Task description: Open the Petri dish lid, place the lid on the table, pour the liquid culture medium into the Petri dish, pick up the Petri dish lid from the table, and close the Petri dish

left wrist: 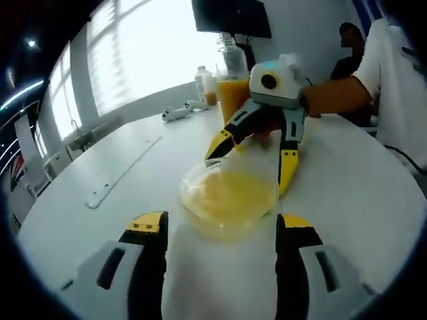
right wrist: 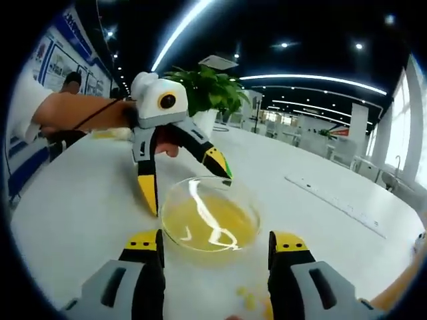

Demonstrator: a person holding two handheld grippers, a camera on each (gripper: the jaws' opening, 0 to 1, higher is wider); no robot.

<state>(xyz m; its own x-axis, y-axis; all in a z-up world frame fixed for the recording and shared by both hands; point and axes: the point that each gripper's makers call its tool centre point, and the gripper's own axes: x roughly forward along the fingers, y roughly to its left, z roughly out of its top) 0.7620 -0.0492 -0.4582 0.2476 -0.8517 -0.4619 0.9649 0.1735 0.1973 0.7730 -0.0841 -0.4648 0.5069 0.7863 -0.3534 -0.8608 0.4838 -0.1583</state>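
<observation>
Holding yellow liquid: Petri dish (left wrist: 228,198).

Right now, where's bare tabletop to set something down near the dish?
Free: the table beyond the Petri dish toward its edge, and between the dish and the long ruler. Crowded: around the dish, with left tongs and right tongs straddling it; bottles stand behind.

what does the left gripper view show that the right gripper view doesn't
Left gripper view: a clear bottle of orange liquid behind the right hand-held gripper, a small capped bottle and a long flat metal strip.

Right gripper view: a green leafy potted plant, yellow droplets on the table, and the left hand-held gripper.

Both: the clear round Petri dish of yellow liquid on the white table, with both grippers open beside it.
</observation>
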